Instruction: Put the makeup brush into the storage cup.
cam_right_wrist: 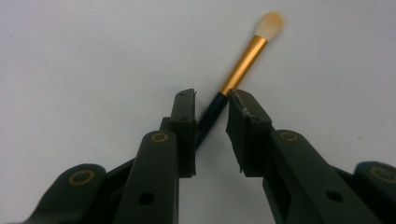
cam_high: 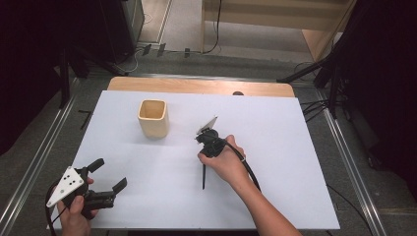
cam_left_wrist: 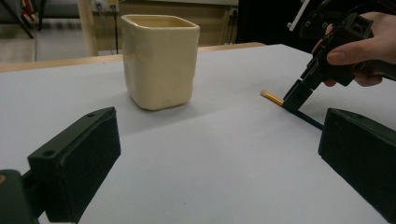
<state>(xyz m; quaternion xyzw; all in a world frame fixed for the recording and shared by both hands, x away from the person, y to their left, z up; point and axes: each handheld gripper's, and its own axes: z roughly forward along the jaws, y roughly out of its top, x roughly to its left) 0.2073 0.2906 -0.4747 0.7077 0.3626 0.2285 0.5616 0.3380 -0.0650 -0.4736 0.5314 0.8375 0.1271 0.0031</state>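
1. A person stands at the near side of the bench (cam_high: 275, 128), which carries a white sheet, and holds a gripper in each hand.
2. The right gripper (cam_right_wrist: 211, 109) points steeply down at the sheet, right of the middle of the bench, in the high view. Its grey plate stands up at the far side of the hand.
3. Its jaws stand on either side of a makeup brush (cam_right_wrist: 243, 65) that lies flat on the sheet. They are narrow but not shut: a gap shows between the brush's dark handle and the right-hand pad, while the handle lies close against the left-hand pad. I cannot tell whether that pad touches it.
4. The brush has a pale tuft, a gold collar and a dark handle; the jaws straddle it just below the collar. In the high view the handle runs toward the person from under the hand.
5. The left gripper (cam_high: 109, 173) rests low at the near left corner of the bench, its jaws wide apart with nothing between them.
6. A cream square cup (cam_high: 153, 118) stands upright on the sheet, far left of the brush and well apart from it.
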